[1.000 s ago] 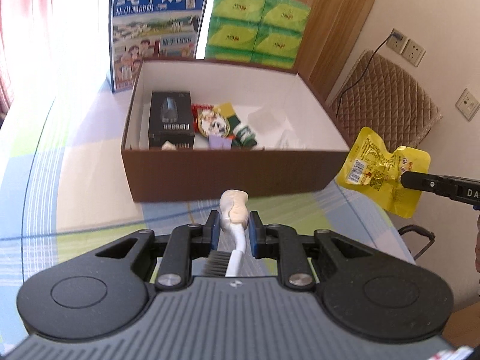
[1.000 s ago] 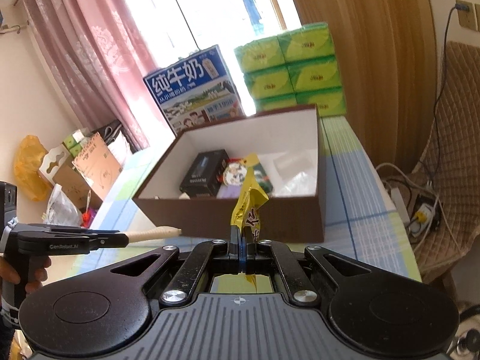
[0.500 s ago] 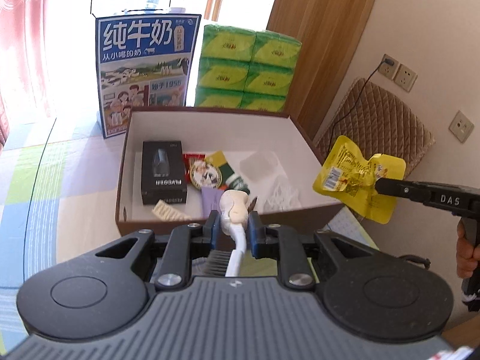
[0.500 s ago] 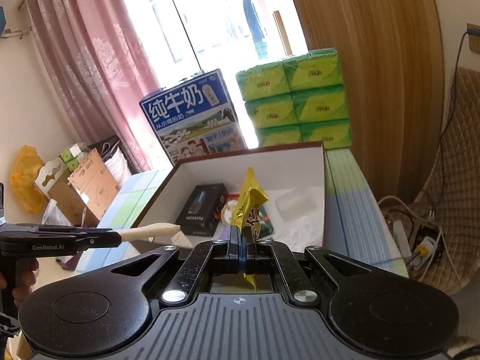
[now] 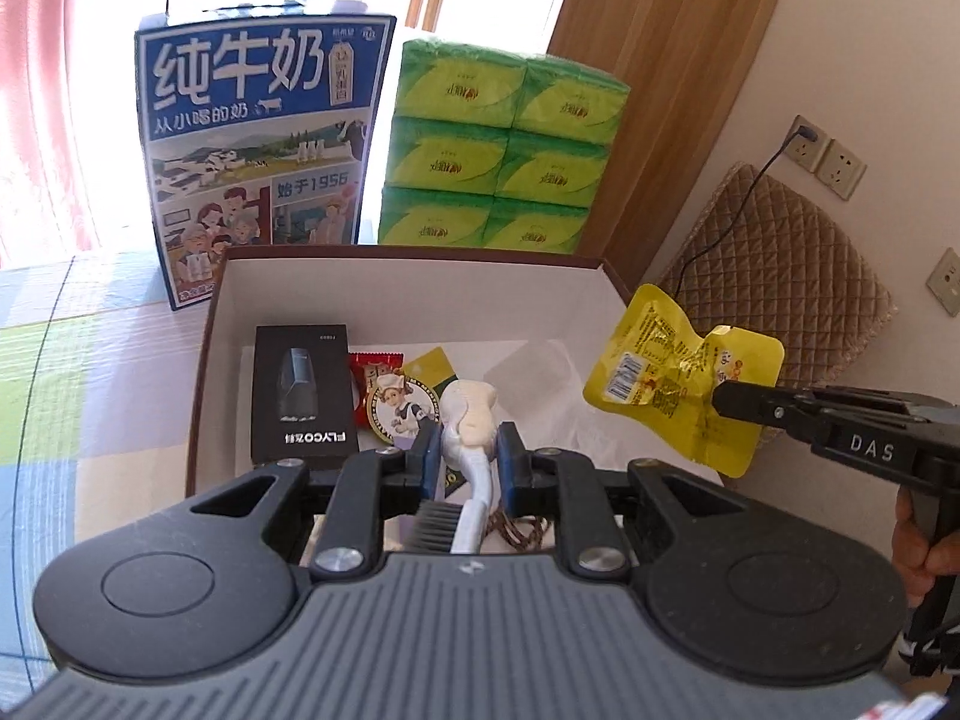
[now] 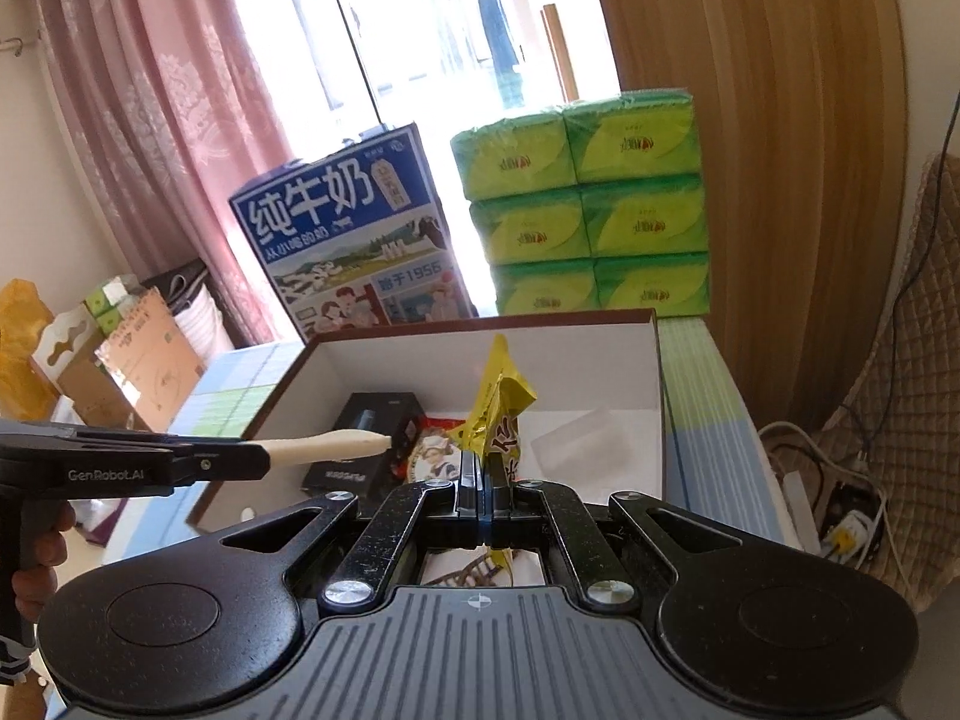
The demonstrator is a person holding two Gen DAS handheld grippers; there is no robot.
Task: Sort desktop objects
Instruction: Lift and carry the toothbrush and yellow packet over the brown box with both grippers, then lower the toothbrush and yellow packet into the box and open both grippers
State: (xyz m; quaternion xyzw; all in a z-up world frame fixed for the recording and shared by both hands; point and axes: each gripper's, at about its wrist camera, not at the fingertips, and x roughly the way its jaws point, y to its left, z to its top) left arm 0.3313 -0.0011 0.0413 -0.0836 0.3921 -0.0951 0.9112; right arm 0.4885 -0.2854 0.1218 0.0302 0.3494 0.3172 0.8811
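Observation:
My left gripper (image 5: 465, 462) is shut on a white brush (image 5: 471, 414), handle forward and grey bristles back between the fingers. It hangs over the near edge of the brown box (image 5: 420, 294). From the right wrist view, the left gripper (image 6: 258, 459) holds the brush (image 6: 330, 445) over the box (image 6: 570, 360). My right gripper (image 6: 485, 468) is shut on a yellow snack packet (image 6: 501, 414) above the box's near right part. In the left wrist view, the right gripper (image 5: 720, 399) and the packet (image 5: 678, 384) hover by the box's right wall.
Inside the box lie a black FLYCO carton (image 5: 300, 390), a red sweet wrapper (image 5: 375, 363), a round badge (image 5: 399, 408) and clear plastic (image 5: 540, 372). Behind it stand a blue milk carton (image 5: 258, 138) and stacked green tissue packs (image 5: 498, 150). A quilted chair (image 5: 780, 276) stands right.
Both grippers have moved forward from in front of the box to over it, each still holding its object. The box now fills more of both views.

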